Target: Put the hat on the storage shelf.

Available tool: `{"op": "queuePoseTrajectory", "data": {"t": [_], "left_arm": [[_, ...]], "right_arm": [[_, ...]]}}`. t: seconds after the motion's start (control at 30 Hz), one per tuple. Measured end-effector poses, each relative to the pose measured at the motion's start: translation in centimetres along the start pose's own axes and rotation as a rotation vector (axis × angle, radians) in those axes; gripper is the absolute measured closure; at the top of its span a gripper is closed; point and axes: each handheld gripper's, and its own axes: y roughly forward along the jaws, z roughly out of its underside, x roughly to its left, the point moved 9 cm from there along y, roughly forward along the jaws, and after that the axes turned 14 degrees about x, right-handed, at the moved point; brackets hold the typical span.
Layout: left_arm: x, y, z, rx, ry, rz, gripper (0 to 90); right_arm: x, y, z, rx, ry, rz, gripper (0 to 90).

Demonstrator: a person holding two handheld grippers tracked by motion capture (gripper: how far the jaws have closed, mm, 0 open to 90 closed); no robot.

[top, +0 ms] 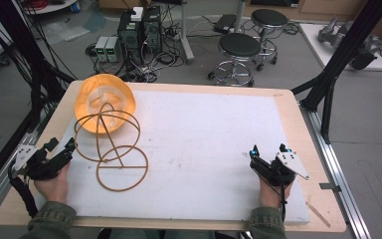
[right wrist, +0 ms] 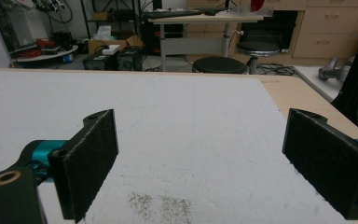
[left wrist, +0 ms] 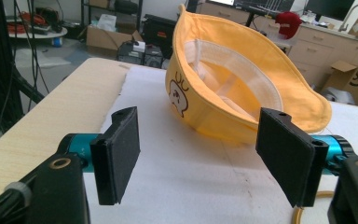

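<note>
The hat (left wrist: 242,100) is soft and light; grip its brim. Both grippers (left wrist: 205,161) (right wrist: 205,163) have fingers wide apart, empty.

We note a grey floor (top: 40,99) beyond the table (top: 298,129). Two black stools (top: 239,47) stand near a desk leg, with computer towers (top: 139,30) and tangled cables (top: 154,62) beside them. In the gripper views we see wooden drawers (right wrist: 331,28), cardboard boxes (left wrist: 354,79) and a shelf (left wrist: 112,14) at the back. Black frame struts (top: 343,50) flank the table.
</note>
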Motion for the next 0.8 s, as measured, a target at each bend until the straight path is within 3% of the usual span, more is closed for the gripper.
{"op": "queuePoseTrajectory", "data": {"t": [0.8], "left_arm": [[-0.10,-0.02,0.13,0.009,-0.027,0.025,30.4]], "right_arm": [[0.13,0.08,0.18,0.013,0.036,-0.035,9.3]]}}
